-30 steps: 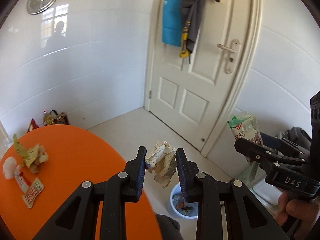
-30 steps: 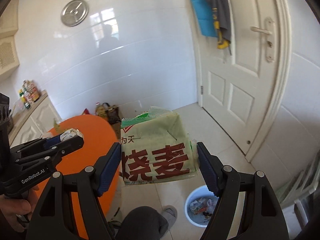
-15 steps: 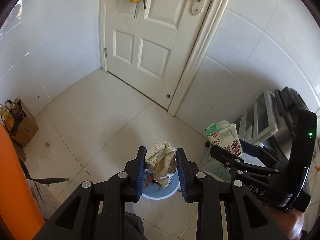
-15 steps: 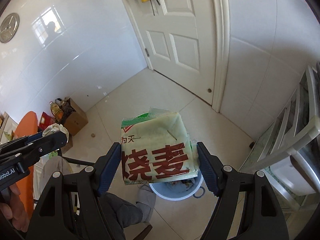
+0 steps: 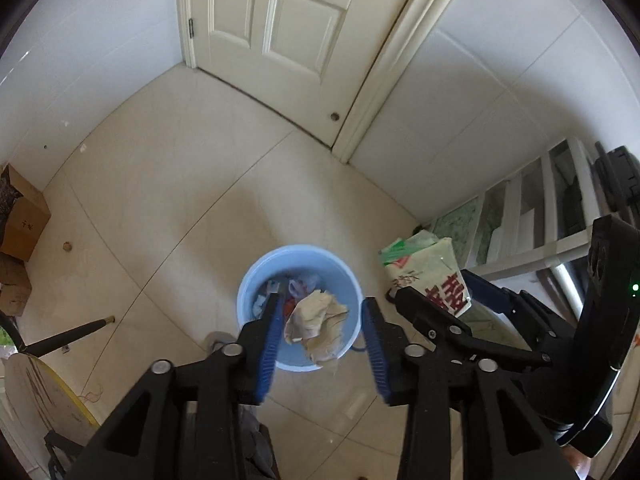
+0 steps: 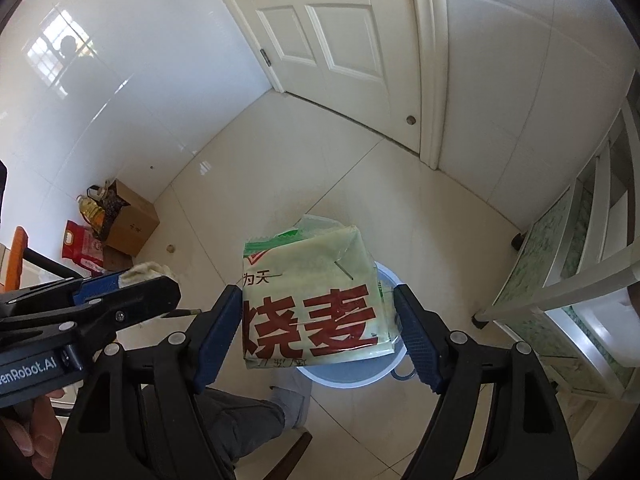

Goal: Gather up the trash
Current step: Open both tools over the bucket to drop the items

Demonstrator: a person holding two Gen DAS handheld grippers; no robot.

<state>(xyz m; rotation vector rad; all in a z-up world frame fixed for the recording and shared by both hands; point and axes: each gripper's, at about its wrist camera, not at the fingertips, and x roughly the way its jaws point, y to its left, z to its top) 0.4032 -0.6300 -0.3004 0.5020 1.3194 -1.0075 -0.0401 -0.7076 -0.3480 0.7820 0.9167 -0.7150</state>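
1. Standing far left against the white wall: cardboard box (image 6: 130,224) with an oil bottle (image 6: 91,211) and a red bag (image 6: 82,249) beside it.
2. Pointing steeply down over the blue bin (image 5: 299,307): left gripper (image 5: 322,330), jaws opening, gaps visible on both sides of the crumpled paper (image 5: 318,324), neither pad pressing it; paper loose between the fingers, directly above the bin's mouth.
3. Hovering right of that: right gripper (image 6: 318,330), jaws opening slightly; green food packet (image 6: 314,302) between the blue pads, left pad apparently touching, right side slightly apart, grip unclear; packet above the bin's far rim.
4. Standing far right: white rack (image 6: 592,264).
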